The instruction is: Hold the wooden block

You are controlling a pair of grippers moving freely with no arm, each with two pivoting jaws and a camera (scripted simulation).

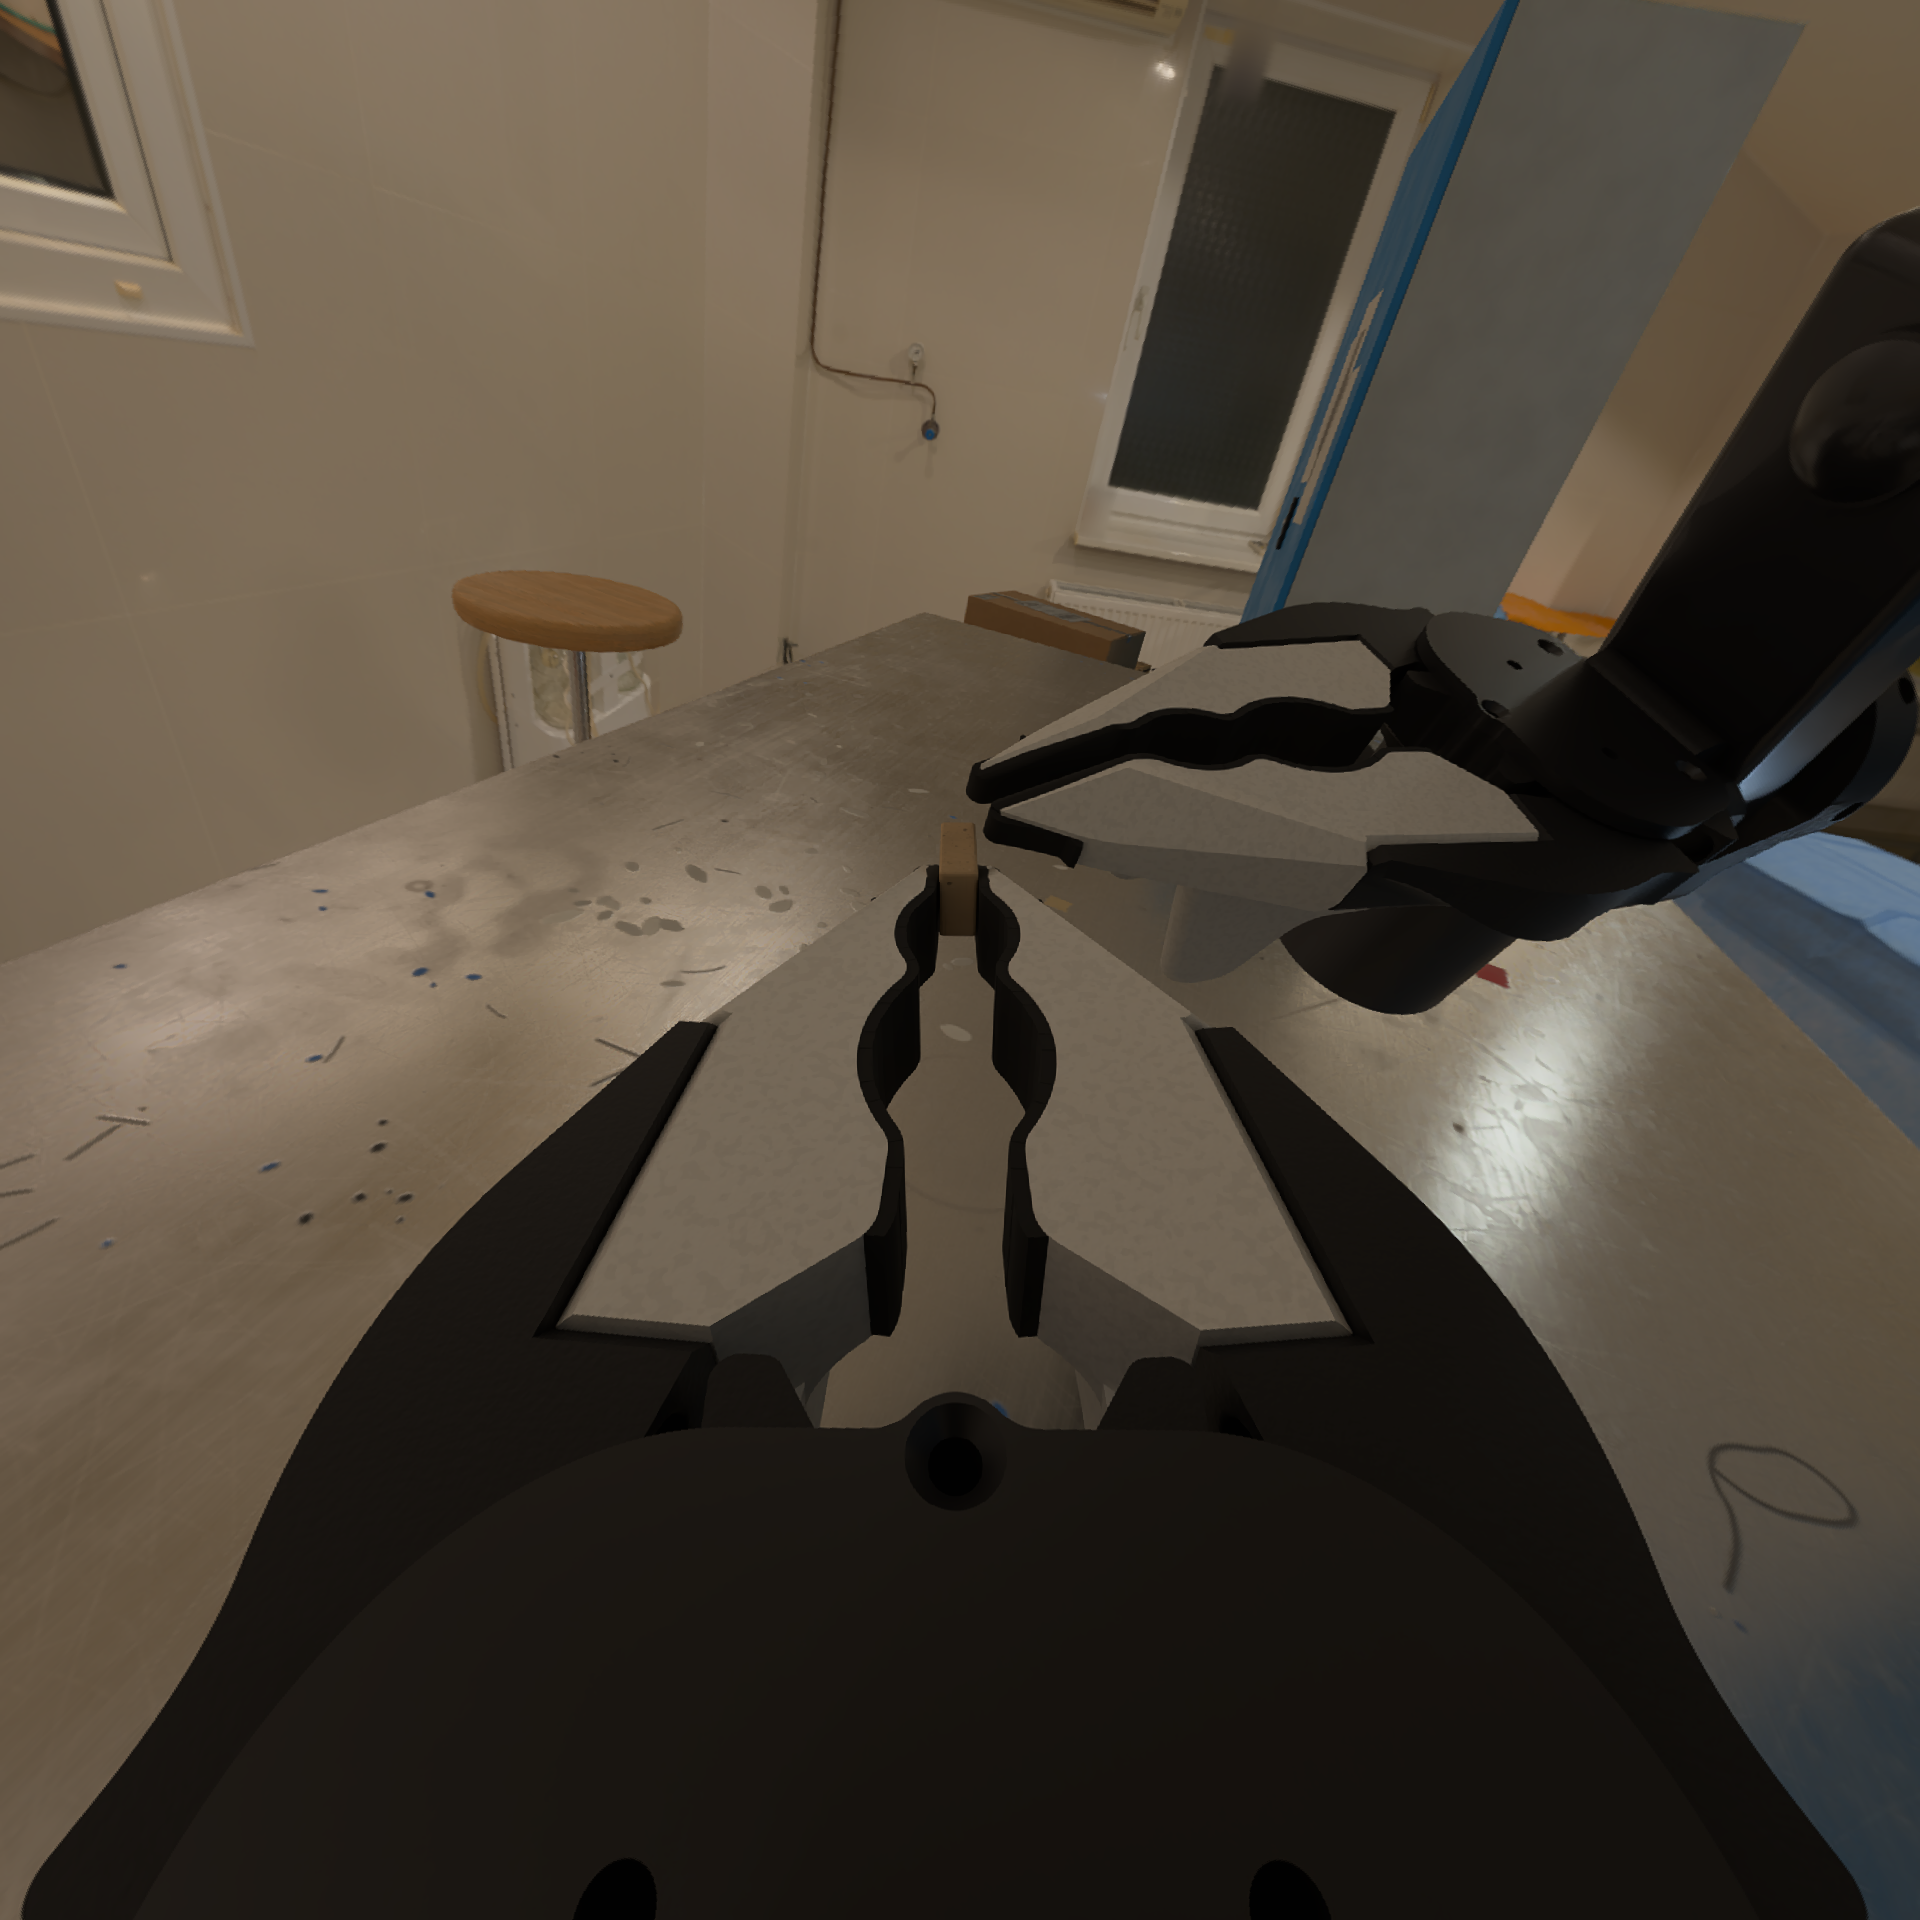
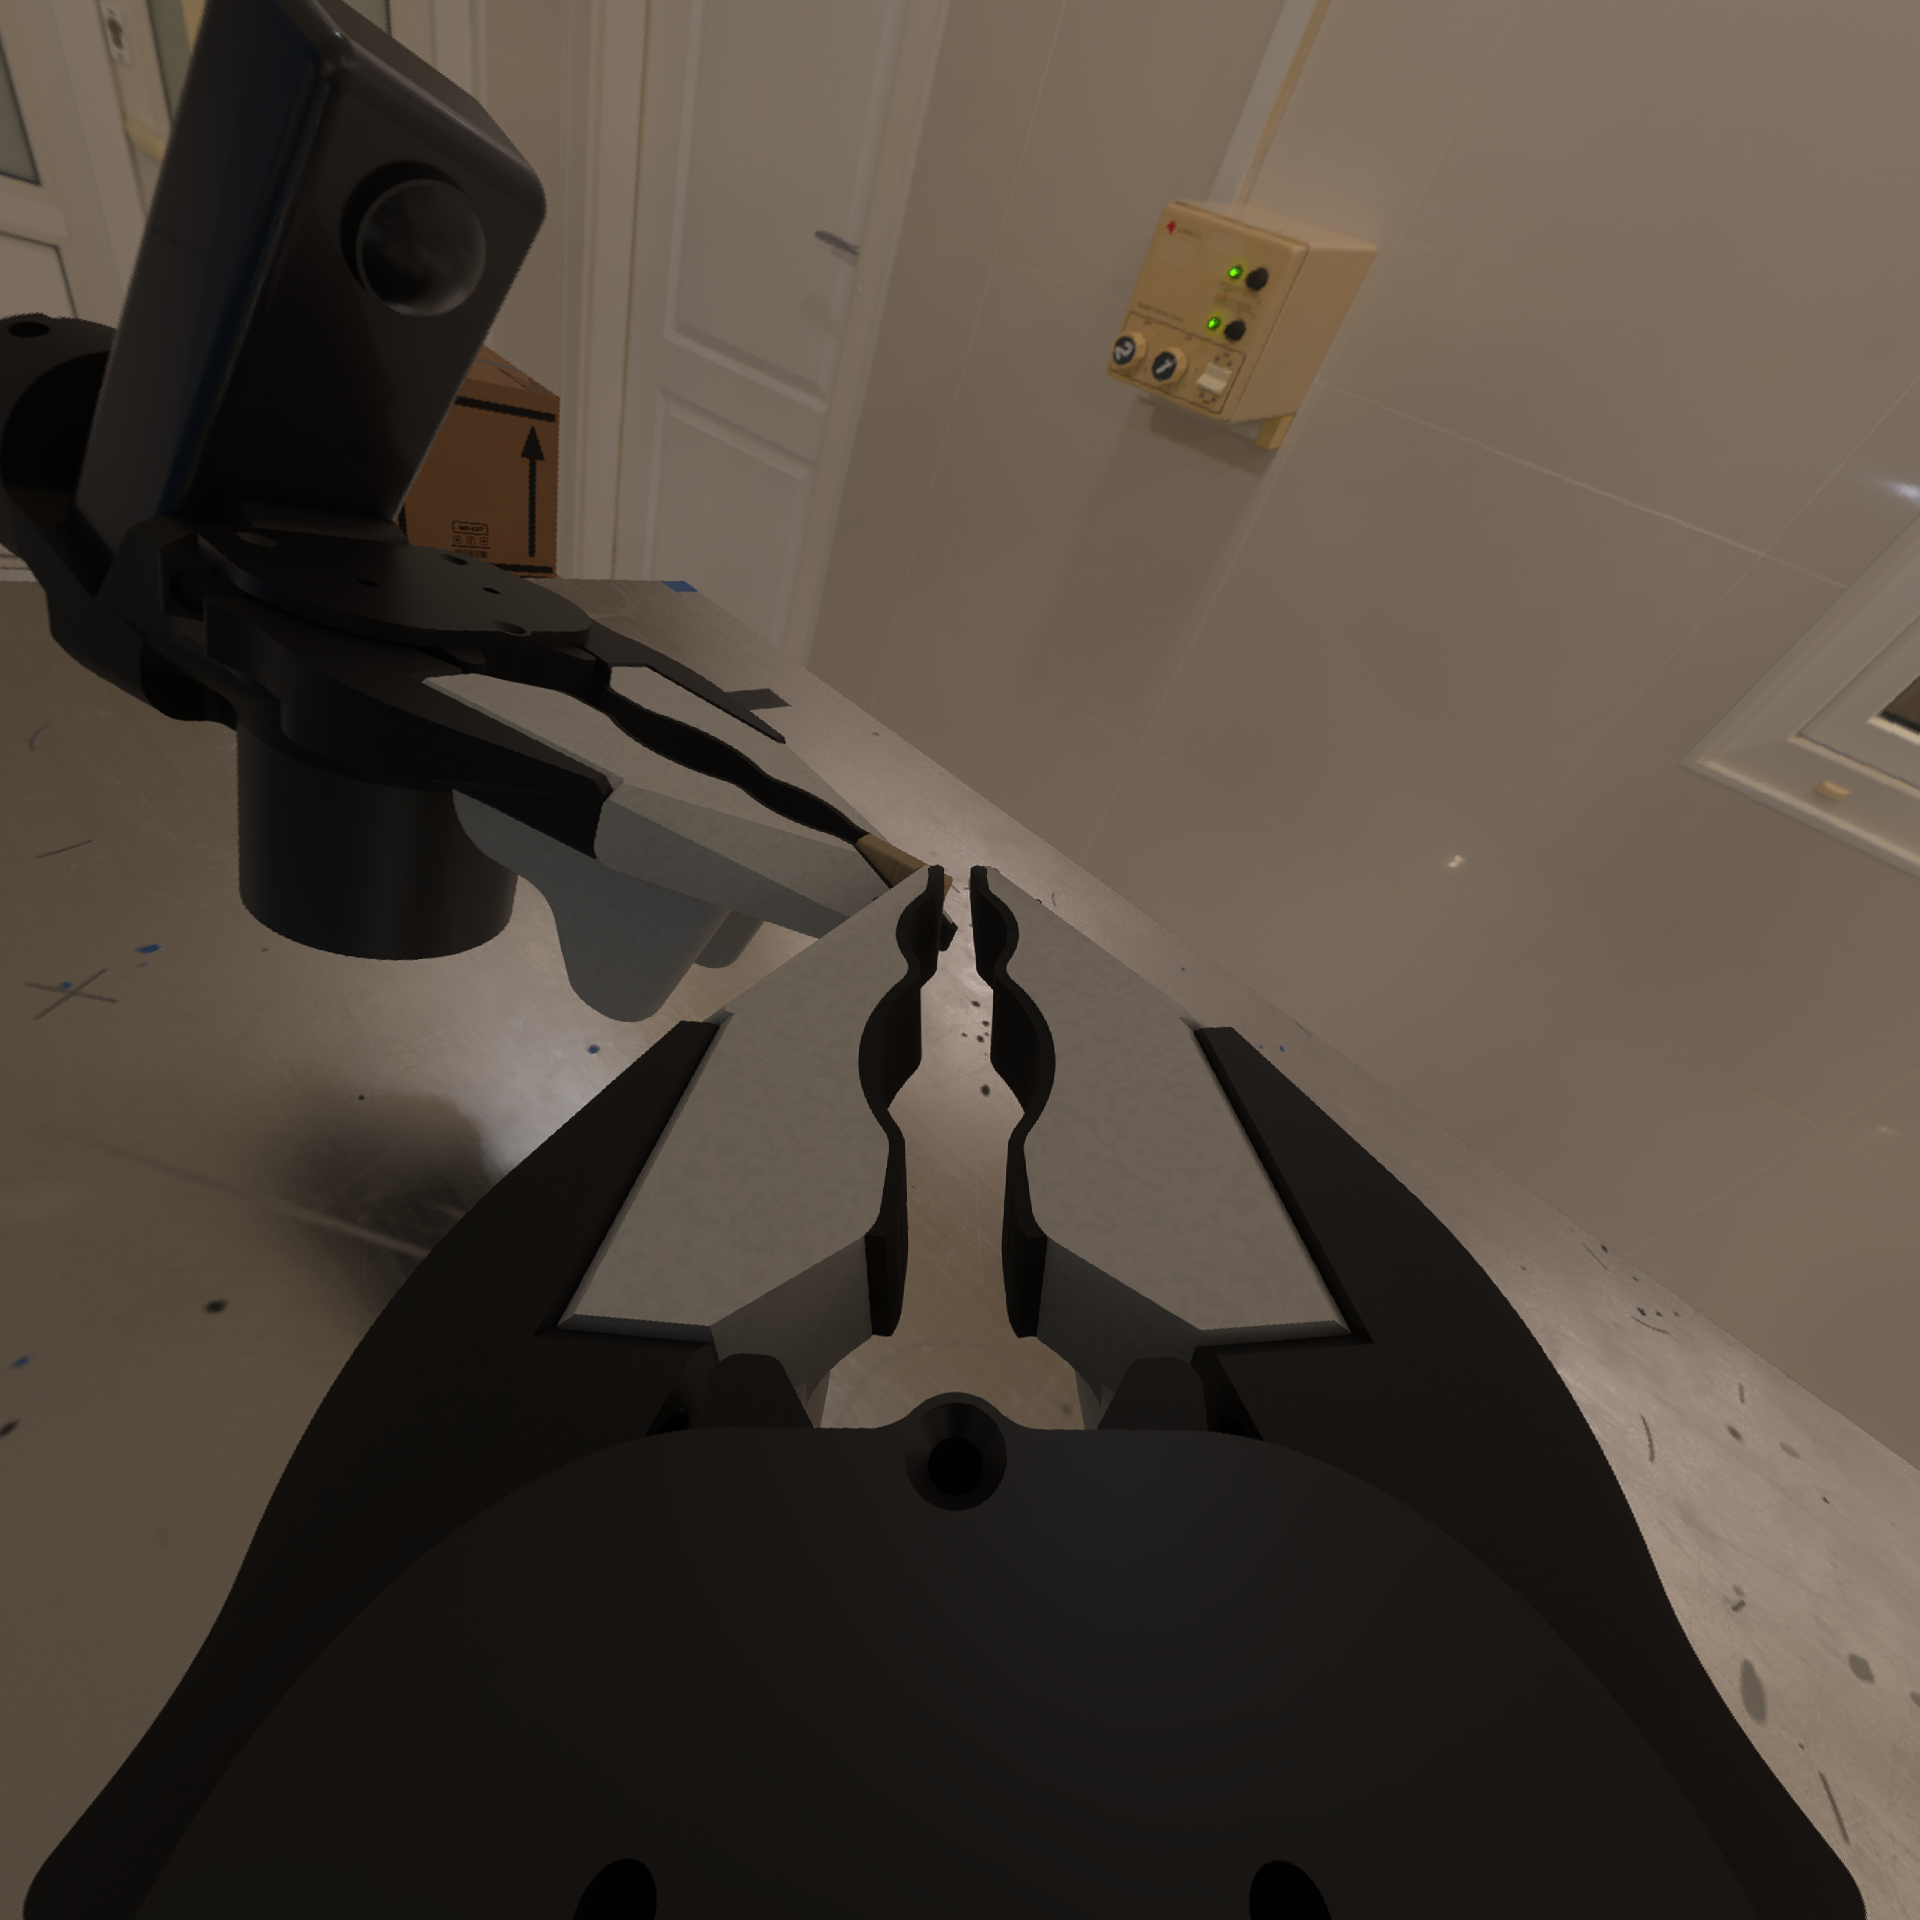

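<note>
My left gripper (image 1: 957, 883) is shut on the small wooden block (image 1: 957, 891), which stands upright between its fingertips above the metal table (image 1: 520, 935). My right gripper (image 2: 957, 883) is empty, its jaws drawn together to a narrow slit. In the left wrist view the right gripper (image 1: 987, 808) comes in from the right, with its tips just above and right of the block. In the right wrist view the left gripper (image 2: 883, 857) reaches in from the left, and the block's tip (image 2: 891, 858) shows right beside my right fingertips.
The scratched metal table runs to a wall on the far side. A round wooden stool (image 1: 566, 608) stands beyond it. A cardboard box (image 2: 499, 468) and a white door (image 2: 748, 312) are behind the left gripper. A beige control box (image 2: 1231, 312) hangs on the wall.
</note>
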